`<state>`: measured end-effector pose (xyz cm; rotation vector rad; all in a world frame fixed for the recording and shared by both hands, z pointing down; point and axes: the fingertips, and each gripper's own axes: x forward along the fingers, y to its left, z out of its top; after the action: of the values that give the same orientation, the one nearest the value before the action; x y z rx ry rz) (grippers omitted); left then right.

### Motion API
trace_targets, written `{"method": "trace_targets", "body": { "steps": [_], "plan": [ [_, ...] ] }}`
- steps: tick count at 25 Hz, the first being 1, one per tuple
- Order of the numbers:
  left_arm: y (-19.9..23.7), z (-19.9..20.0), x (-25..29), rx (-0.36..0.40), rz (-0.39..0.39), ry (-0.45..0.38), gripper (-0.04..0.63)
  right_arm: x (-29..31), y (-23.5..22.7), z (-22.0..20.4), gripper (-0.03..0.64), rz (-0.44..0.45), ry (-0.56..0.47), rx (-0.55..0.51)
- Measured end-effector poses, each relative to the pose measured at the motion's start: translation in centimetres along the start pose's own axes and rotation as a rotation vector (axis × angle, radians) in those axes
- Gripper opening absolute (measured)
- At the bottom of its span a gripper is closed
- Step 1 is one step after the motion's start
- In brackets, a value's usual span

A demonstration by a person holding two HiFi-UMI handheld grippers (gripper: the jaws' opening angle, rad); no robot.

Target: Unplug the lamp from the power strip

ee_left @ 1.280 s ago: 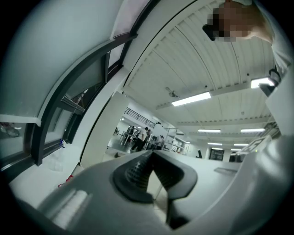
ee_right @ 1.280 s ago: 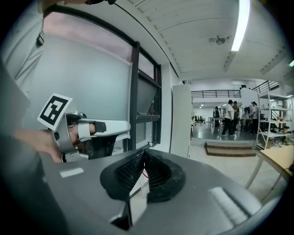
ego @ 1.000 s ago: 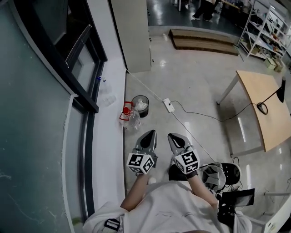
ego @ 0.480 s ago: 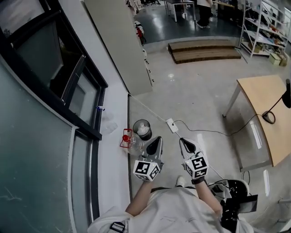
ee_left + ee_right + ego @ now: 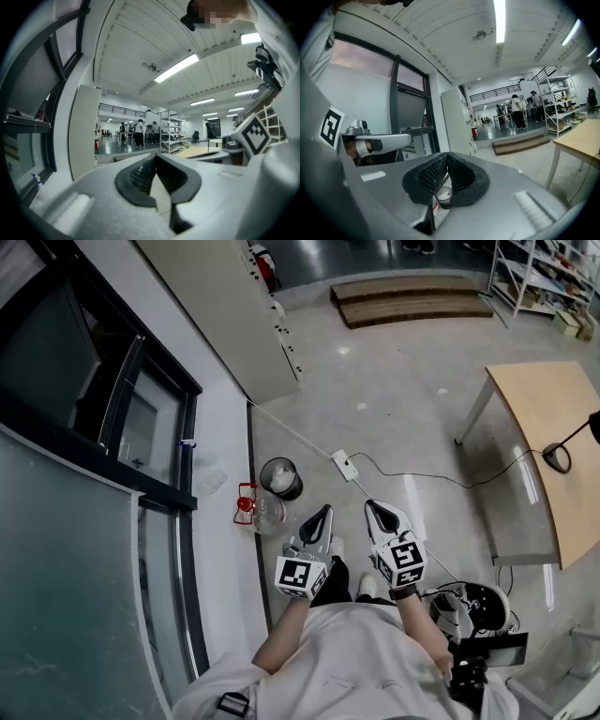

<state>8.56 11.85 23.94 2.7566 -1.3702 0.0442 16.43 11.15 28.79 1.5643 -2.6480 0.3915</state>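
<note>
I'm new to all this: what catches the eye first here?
Low in the head view: the grey left gripper and right gripper, both topped with black-and-white marker cubes. Ahead on the pale floor lies a white power strip; a dark cord runs from it toward a light wooden table at right.

White power strip (image 5: 345, 465) flat on floor (image 5: 403, 390), black cord (image 5: 412, 476) from it to black lamp (image 5: 557, 457) on wooden table (image 5: 530, 399).
</note>
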Motion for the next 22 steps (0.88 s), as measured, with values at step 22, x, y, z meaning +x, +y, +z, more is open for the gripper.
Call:
{"method": "trace_targets", "body": {
  "steps": [22],
  "plan": [
    [21.7, 2.0, 13.0, -0.043, 0.105, -0.058, 0.000, 26.6, -1.3, 7.1, 0.009, 0.178, 0.009, -0.144]
  ]
}}
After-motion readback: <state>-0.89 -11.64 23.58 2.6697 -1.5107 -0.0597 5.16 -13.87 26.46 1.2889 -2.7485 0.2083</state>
